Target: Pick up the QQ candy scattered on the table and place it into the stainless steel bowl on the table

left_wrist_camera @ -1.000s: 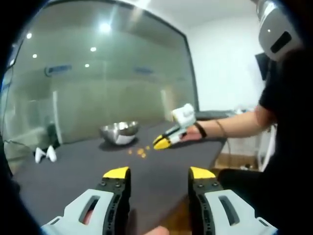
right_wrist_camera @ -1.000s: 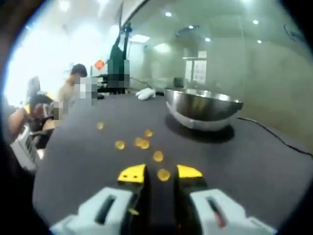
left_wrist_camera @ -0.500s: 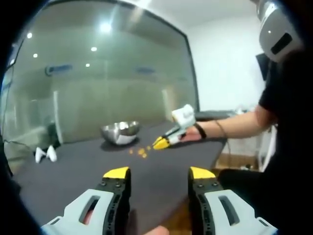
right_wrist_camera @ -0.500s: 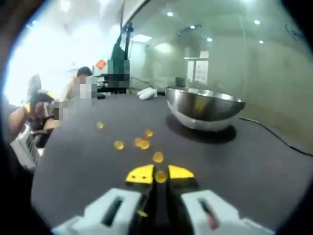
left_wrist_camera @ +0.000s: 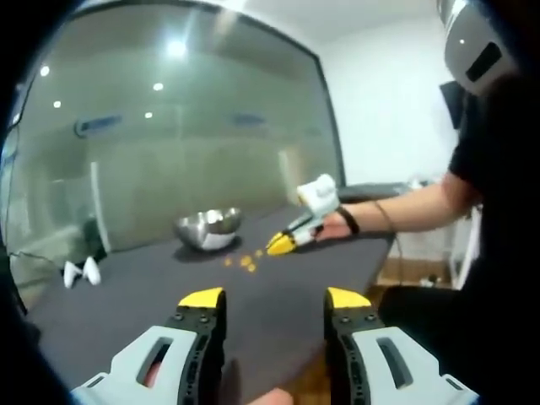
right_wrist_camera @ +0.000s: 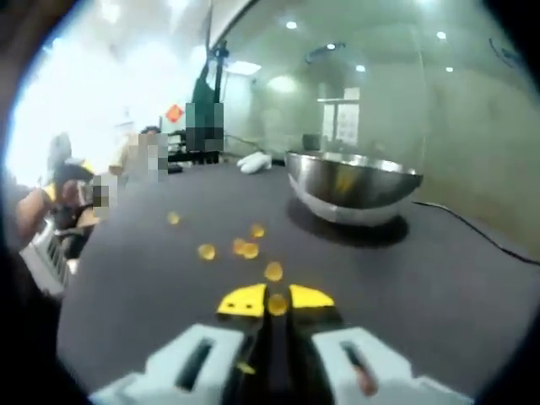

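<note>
Orange, soft-looking QQ candy (right_wrist_camera: 277, 304) sits pinched at its sides in the right gripper (right_wrist_camera: 276, 301) jaws; left gripper (left_wrist_camera: 274, 300) jaws gape wide.

1. In the right gripper view, the right gripper (right_wrist_camera: 276, 301), whose yellow-tipped jaws stood apart on either side of one orange candy (right_wrist_camera: 277, 304) a second ago, now has them drawn together on that candy; the closing was done half a second ago and the grip is unchanged since.
2. In the left gripper view, the same gripper (left_wrist_camera: 281, 244) sits slightly higher above the dark table (left_wrist_camera: 152, 283) than a second ago, its tips just beside the scattered candies (left_wrist_camera: 245, 262).
3. In the right gripper view, a person (right_wrist_camera: 145, 153) in the bright background now appears lower and more blurred.
</note>
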